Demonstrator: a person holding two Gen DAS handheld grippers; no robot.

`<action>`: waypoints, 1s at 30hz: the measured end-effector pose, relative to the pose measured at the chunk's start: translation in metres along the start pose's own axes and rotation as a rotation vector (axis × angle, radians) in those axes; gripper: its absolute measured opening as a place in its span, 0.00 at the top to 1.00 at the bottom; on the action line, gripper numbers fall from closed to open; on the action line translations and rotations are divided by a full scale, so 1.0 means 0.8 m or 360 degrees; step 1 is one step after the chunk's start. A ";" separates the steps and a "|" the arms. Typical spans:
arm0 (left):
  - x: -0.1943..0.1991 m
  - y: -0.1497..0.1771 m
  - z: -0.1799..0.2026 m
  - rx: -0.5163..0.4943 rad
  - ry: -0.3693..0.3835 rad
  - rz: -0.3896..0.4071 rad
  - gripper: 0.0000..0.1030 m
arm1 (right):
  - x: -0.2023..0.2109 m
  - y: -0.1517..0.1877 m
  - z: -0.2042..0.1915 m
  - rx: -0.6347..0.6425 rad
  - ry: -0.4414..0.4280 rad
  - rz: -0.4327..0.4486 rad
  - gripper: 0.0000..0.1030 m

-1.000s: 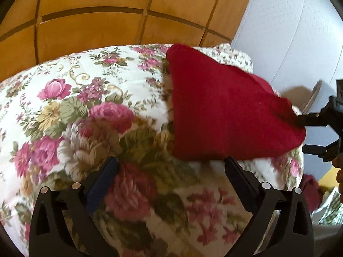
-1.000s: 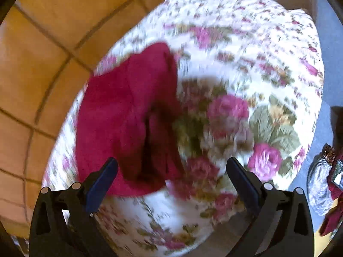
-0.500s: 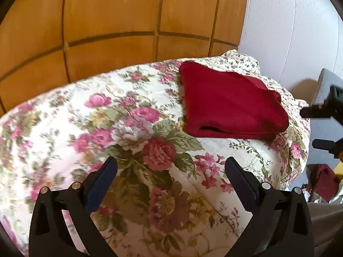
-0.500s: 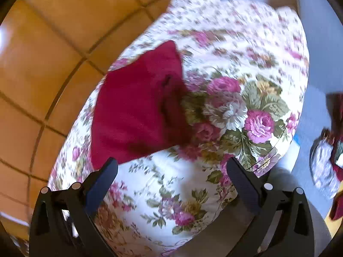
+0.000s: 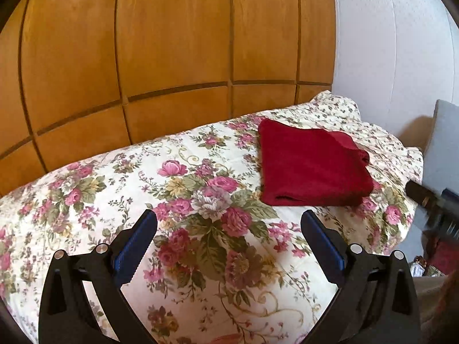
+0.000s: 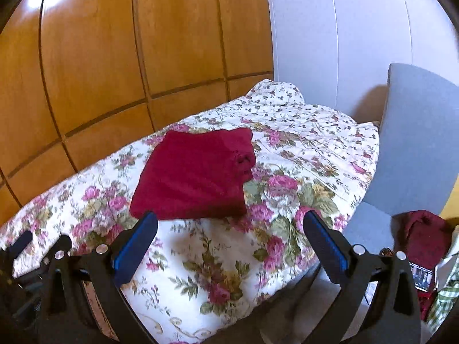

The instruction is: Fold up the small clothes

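A wooden panelled wall (image 5: 172,57) and a bed (image 5: 86,200) under a flowered quilt fill both views; a folded red garment (image 5: 312,166) lies flat on the quilt toward the pillow end (image 6: 272,94), looking soft, light and limp, likely to sag unless taken by its thick folded edge nearest the cameras; a grey chair (image 6: 418,143) and a heap of other clothes (image 6: 424,238) sit beside the bed, clear of the path; the left hand-held gripper (image 5: 229,239) and right hand-held gripper (image 6: 230,239) hover above the quilt, jaws wide apart, holding nothing.
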State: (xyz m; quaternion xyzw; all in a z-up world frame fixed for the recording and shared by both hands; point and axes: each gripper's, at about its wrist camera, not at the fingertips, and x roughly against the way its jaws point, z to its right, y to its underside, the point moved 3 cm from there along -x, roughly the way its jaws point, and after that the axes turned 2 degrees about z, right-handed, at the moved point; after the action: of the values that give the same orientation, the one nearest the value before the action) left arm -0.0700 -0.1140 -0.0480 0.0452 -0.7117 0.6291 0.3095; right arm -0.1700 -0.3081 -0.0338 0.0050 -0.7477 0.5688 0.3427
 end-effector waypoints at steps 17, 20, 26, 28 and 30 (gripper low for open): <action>0.011 -0.015 -0.009 0.0064 0.0018 0.0013 0.04 | 0.010 0.016 -0.004 0.0047 0.0103 0.0038 0.02; 0.007 -0.013 -0.010 0.0066 0.0006 -0.0005 0.04 | 0.009 0.016 -0.003 0.0031 0.0095 0.0032 0.02; 0.008 -0.012 -0.008 0.0041 -0.0005 0.0006 0.04 | 0.007 0.016 -0.002 -0.0002 0.0085 0.0011 0.02; 0.009 -0.011 -0.007 0.0037 0.0001 0.0004 0.04 | 0.008 0.017 -0.002 -0.0002 0.0089 0.0012 0.02; 0.009 -0.011 -0.006 0.0026 0.0000 0.0005 0.04 | 0.008 0.016 -0.002 -0.0002 0.0087 0.0013 0.02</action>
State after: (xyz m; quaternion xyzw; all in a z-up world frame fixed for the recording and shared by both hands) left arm -0.0699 -0.1089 -0.0365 0.0466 -0.7066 0.6353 0.3081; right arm -0.1790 -0.2997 -0.0415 -0.0139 -0.7383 0.5697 0.3607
